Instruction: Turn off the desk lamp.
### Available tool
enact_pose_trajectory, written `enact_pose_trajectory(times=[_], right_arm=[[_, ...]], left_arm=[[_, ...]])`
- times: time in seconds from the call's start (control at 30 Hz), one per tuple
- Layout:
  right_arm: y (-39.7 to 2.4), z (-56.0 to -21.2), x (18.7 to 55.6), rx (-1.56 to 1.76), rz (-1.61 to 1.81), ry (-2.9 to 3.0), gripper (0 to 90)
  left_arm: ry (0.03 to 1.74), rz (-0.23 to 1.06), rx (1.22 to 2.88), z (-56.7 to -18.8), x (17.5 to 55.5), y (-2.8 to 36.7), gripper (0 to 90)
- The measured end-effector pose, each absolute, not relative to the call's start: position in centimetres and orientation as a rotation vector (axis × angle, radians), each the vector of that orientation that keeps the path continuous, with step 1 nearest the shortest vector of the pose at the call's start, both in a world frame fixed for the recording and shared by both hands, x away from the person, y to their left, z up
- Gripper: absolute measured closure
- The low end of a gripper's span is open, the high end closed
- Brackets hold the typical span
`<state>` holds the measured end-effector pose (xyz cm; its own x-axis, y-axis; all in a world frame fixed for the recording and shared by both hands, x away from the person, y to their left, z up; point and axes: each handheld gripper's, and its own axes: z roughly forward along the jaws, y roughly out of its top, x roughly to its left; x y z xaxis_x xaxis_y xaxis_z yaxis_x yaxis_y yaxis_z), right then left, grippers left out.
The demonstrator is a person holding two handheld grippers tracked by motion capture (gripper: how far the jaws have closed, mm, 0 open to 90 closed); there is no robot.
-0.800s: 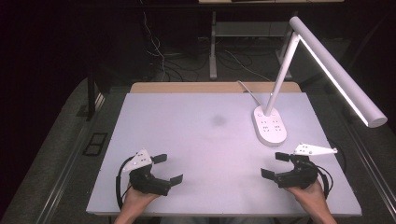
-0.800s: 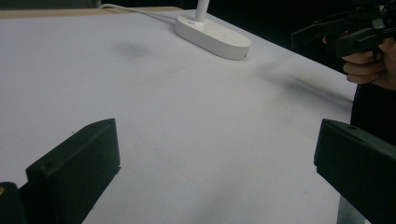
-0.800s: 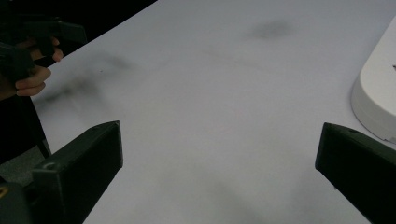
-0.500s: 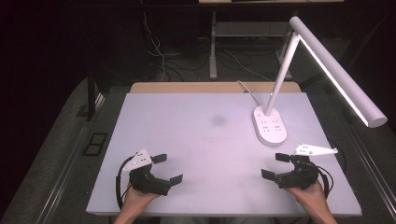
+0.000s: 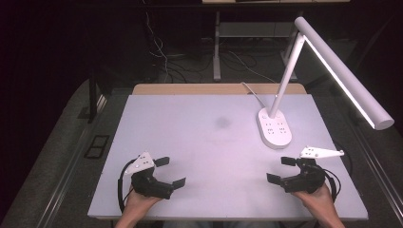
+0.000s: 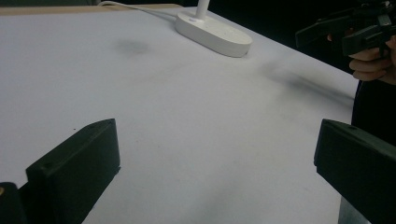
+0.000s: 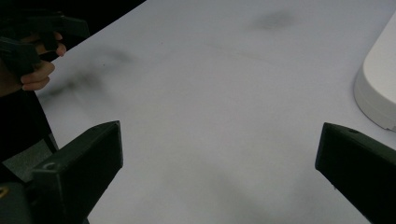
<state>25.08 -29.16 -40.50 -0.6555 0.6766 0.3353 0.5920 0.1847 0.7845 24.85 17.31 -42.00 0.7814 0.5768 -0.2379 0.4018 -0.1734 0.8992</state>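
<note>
Left gripper [image 5: 170, 172] sits at the near left of the white table [image 5: 199, 142], jaws spread wide, nothing between them. Right gripper [image 5: 281, 170] sits at the near right, jaws likewise wide apart and empty. The two face inward toward each other, well apart, bare tabletop between.

Nearest thing: a white desk lamp [image 5: 274, 128], its oval base standing on the table just beyond the right gripper, not touching it. In the right gripper view the base edge [image 7: 378, 93] shows close beside one jaw. The lamp's arm rises and its light bar reaches out over the table's right edge.

A faint dark smudge [image 5: 222, 122] marks the table's middle. Cables lie on the floor [image 5: 166, 61] beyond.
</note>
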Motion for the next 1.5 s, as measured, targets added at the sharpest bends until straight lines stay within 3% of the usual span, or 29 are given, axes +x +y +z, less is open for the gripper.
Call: enact_pose_trajectory(times=[1.5], right_arm=[[-30.7, -36.3, 29.5, 1.253, 1.409, 2.414, 0.8]], left_arm=[[0.746, 0.172, 1.82, -42.2, 24.9, 17.0, 0.0]])
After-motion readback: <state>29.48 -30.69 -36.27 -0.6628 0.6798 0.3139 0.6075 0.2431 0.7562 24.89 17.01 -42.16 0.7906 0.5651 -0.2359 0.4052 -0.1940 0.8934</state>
